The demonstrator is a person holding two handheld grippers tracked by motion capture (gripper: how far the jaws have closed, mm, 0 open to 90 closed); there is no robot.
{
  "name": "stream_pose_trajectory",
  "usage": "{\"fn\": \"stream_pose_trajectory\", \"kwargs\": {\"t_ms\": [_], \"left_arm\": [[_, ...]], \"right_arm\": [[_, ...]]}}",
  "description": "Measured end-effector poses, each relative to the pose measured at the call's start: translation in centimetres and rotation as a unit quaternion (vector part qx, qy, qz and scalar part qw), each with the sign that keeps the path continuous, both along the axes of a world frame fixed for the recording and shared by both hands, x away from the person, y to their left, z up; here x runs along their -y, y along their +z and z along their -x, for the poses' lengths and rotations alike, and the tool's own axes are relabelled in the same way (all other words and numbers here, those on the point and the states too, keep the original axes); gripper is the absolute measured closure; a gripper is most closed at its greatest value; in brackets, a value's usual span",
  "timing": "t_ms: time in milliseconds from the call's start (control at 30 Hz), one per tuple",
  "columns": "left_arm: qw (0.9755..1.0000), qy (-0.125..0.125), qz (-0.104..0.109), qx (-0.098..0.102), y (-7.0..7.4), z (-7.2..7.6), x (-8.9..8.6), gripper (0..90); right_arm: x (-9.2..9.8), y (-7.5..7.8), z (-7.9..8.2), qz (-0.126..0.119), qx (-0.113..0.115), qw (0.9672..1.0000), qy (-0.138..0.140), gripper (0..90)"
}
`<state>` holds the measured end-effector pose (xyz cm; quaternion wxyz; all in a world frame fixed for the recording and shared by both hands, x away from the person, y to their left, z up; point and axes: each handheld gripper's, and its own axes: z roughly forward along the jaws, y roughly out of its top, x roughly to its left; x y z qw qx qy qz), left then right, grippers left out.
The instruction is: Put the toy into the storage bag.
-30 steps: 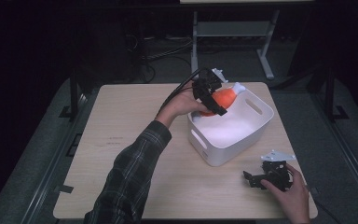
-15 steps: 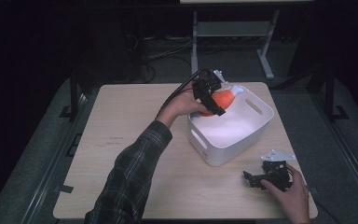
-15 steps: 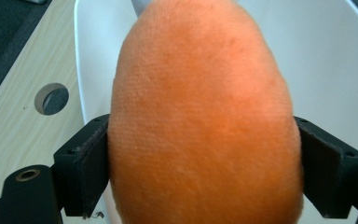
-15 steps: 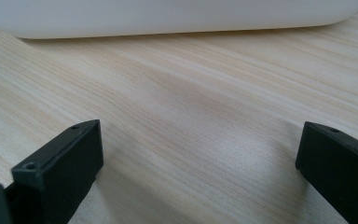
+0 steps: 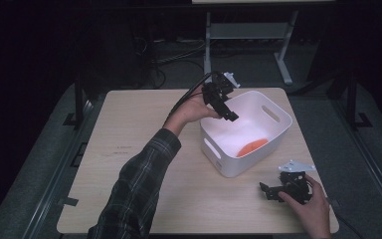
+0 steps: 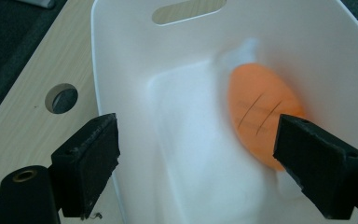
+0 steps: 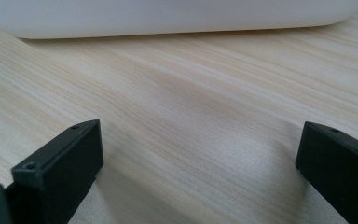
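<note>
An orange carrot-shaped toy (image 5: pixel 251 147) lies on the bottom of the white tub (image 5: pixel 273 116), toward its near wall. In the left gripper view the toy (image 6: pixel 259 119) is blurred, with dark lines on its side, inside the tub (image 6: pixel 121 56). My left gripper (image 5: pixel 227 110) hovers over the tub's far-left rim, open and empty, jaws wide (image 6: pixel 205 161). My right gripper (image 5: pixel 272 192) rests on the table at the front right, open, with only bare wood between its jaws (image 7: pixel 198 172).
The light wooden table (image 5: pixel 134 139) has a round hole (image 6: pixel 61 98) near the tub's left side. The tub's outer wall (image 7: pixel 168 16) stands just ahead of the right gripper. Dark floor, cables and a metal stand (image 5: pixel 248 30) lie beyond the table.
The left gripper held the orange toy above the tub; its jaws have opened and the toy has dropped to the tub's bottom. The right gripper has stayed put.
</note>
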<state>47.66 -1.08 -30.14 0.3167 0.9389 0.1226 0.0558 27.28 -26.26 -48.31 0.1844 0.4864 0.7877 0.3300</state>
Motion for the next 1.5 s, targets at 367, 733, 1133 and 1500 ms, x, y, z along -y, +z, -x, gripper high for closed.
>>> {"fn": "stream_pose_trajectory", "kwargs": {"t_ms": [367, 733, 1133, 1500], "left_arm": [[0.9997, 0.007, 0.022, 0.0, 0.7, 0.7, -2.7, 13.6], [0.9992, 0.016, 0.036, 0.01, 1.1, 2.0, -6.0, 13.7], [0.9972, 0.042, 0.061, 0.009, -0.1, 3.8, -9.7, 13.9], [0.9961, 0.063, 0.061, 0.011, -1.2, 5.2, -13.0, 14.1]], "right_arm": [[0.0, 0.0, 0.0, 0.0, 0.0, 1.0, 0.0, 0.2], [0.0, 0.0, 0.0, 0.0, 0.0, 1.0, 0.0, 0.2], [0.0, 0.0, 0.0, 0.0, 0.0, 1.0, 0.001, 0.2], [0.0, 0.0, 0.0, 0.0, 0.0, 1.0, 0.0, 0.2]]}}
